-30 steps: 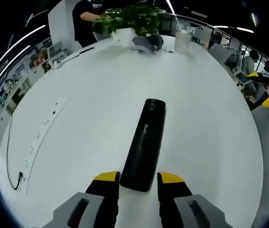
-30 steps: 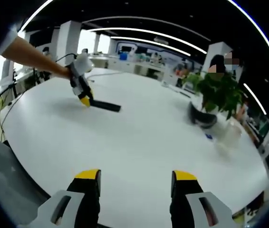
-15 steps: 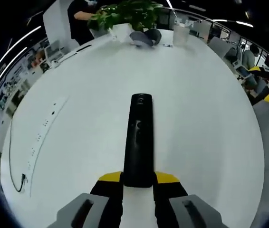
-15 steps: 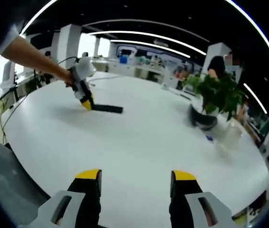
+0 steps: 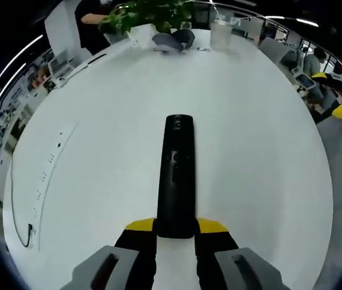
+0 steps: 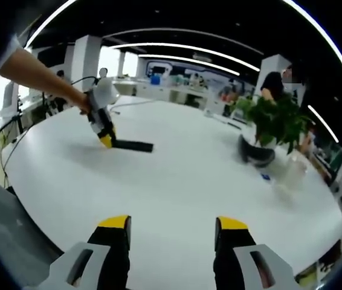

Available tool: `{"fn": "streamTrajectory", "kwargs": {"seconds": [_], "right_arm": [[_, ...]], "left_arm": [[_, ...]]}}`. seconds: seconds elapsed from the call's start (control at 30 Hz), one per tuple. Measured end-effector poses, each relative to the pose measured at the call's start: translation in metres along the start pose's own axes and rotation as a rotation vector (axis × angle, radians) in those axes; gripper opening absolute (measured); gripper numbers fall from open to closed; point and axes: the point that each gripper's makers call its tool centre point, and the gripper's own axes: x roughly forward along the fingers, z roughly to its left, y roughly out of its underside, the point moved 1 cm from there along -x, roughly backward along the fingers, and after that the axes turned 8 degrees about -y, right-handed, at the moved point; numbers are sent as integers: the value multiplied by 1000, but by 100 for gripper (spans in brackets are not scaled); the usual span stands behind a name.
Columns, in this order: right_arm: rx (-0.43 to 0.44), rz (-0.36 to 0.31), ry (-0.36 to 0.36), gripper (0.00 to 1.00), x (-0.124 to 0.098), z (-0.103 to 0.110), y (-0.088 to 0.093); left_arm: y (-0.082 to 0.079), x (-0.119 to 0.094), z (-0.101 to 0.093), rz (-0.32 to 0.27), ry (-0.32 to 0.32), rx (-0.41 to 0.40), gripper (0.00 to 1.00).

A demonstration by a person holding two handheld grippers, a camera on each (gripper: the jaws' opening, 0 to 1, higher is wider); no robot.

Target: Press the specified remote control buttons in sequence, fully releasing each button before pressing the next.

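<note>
Left tool (image 5: 175,226) clamps the long black plastic remote's (image 5: 176,178) near end, steadying it mid-counter (image 5: 98,121); right tool (image 6: 173,225) gapes wide, free for pressing

1. Bare desk (image 6: 177,187) lies open between the right claw (image 6: 172,225) and the remote (image 6: 133,145).
2. Potted plant (image 6: 272,124) and headset (image 6: 254,152) crowd the far edge.
3. A cable (image 5: 15,199) runs along the desk's side.
</note>
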Motion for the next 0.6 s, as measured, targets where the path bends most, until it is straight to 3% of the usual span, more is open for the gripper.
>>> {"fn": "streamTrajectory", "kwargs": {"seconds": [0.6], "right_arm": [[0, -33, -10, 49, -3, 3, -5]], "left_arm": [[7, -10, -44, 71, 22, 74, 23]]}}
